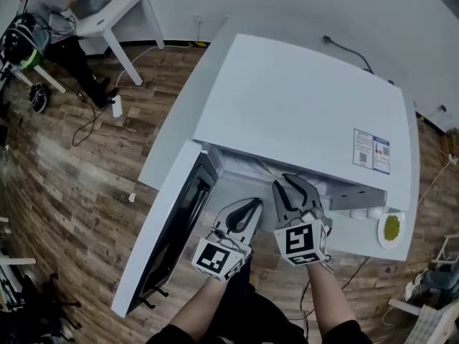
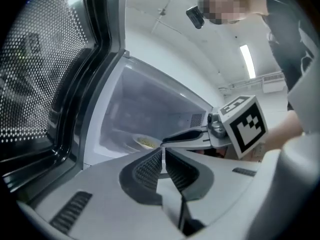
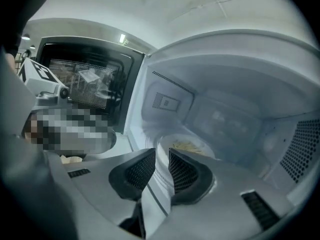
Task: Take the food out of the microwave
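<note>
The white microwave stands with its door swung open to the left. Inside, a white plate of pale food sits on the cavity floor, and it shows in the left gripper view as the plate. My left gripper is shut and empty, held level just outside the opening beside the door. My right gripper reaches into the mouth of the cavity, tilted down towards the plate. A narrow gap shows between the right gripper's pads, with nothing in it. From the head view the plate is hidden.
A small plate of green food sits on the surface at the microwave's front right corner. The door's mesh window is close on my left. A person sits at a white desk far left. Cables lie on the wood floor.
</note>
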Available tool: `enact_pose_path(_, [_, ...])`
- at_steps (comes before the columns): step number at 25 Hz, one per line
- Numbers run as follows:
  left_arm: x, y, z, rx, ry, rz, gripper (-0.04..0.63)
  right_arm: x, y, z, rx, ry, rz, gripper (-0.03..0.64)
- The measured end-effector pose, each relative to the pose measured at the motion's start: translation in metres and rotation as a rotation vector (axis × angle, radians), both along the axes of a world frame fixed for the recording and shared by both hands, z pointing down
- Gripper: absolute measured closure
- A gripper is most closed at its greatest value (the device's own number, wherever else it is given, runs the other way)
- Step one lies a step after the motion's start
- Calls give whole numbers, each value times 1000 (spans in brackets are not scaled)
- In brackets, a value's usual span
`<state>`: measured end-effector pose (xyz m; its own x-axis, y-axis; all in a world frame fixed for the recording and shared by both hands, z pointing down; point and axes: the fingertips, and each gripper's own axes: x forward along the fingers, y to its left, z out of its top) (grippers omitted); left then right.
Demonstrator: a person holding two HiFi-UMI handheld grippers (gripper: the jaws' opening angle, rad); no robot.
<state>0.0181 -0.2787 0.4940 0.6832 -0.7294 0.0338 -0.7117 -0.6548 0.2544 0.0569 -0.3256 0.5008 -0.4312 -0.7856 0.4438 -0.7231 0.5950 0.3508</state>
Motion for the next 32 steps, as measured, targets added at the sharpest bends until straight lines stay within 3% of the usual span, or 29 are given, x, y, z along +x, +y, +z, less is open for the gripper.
enact_pose_path(6, [-2, -4, 0, 1, 16, -6, 569, -1, -14, 12, -36, 58, -10, 540])
enact_pose_path(13, [1, -5, 2, -6, 17, -2, 569, -5, -13, 17, -11, 113, -50, 541])
enact_pose_path(24, [5, -7, 6, -54, -13, 9, 569, -6, 19, 14, 19, 109, -94, 545])
enact_pose_path(32, [12, -1, 7, -67, -4, 23, 569, -5, 34, 11, 16, 53, -100, 545])
